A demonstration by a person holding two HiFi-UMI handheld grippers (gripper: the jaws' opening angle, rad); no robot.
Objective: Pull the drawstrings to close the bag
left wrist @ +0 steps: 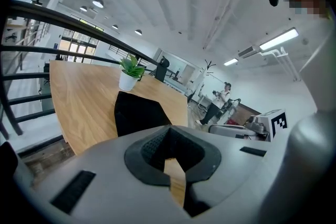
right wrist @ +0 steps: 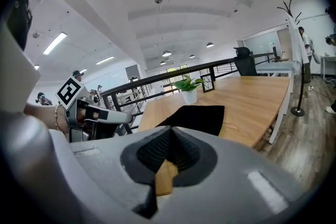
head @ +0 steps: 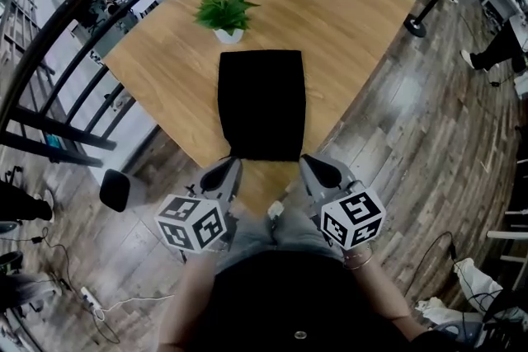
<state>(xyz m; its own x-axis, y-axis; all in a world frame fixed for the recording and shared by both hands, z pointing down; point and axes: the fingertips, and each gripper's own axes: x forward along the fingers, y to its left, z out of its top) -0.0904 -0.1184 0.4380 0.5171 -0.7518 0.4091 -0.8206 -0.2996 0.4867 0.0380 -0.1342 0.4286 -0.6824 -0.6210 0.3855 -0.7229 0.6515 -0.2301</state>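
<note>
The black bag (head: 261,103) lies flat on the bench (head: 346,21), its long axis pointing toward the potted plant (head: 224,12). The left hand-held gripper (head: 232,167) and right hand-held gripper (head: 308,165), both closed and empty, are just beside the bag's near corners.

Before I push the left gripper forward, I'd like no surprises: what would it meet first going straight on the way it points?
Most likely the wooden table near its front edge, with the black bag just beyond. The left gripper, shut and empty, tilts slightly down at them. Depth is unclear.
</note>
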